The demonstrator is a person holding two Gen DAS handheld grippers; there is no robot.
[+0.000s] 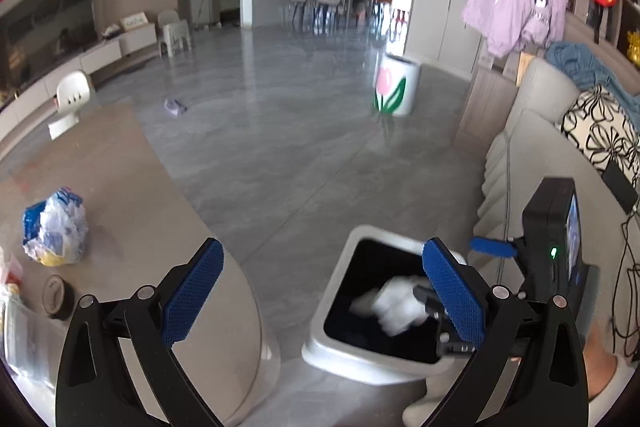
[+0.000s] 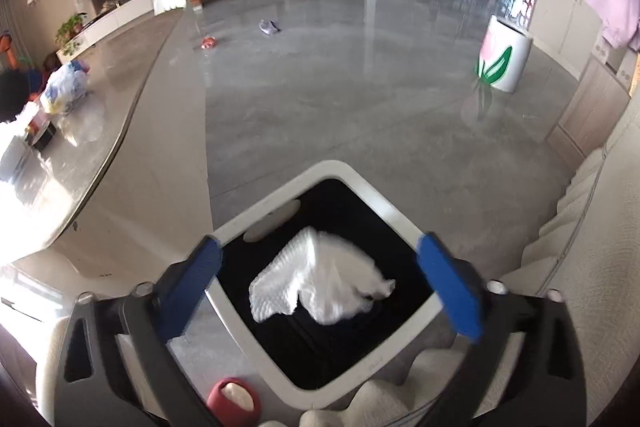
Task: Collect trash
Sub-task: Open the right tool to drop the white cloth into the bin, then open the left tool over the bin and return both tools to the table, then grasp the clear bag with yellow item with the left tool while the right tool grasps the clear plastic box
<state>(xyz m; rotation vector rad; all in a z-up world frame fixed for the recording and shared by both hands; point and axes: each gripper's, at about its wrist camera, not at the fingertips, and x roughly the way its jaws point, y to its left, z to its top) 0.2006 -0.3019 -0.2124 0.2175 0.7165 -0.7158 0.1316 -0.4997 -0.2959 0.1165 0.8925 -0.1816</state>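
White crumpled tissue (image 2: 320, 283) lies in the black-lined trash bin (image 2: 408, 219) directly under the spread, empty right tongs (image 2: 320, 287), evidently positioned for a drop. Left tongs (image 1: 320, 295) hang spread and empty too. On the glossy grey floor (image 2: 360, 107) far left lie more scraps (image 2: 269, 26); the bench (image 1: 120, 179) holds a plastic bag (image 1: 56, 227).

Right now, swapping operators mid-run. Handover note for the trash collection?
Right gripper: open over the white trash bin, nothing between the pads.
Left gripper: open, empty, beside the bin.
White tissue: loose, inside the bin's mouth, over the black liner; it looks dropped in.
Left to do: purple wrapper and red wrapper on the floor; plastic bag on the table may be trash too.
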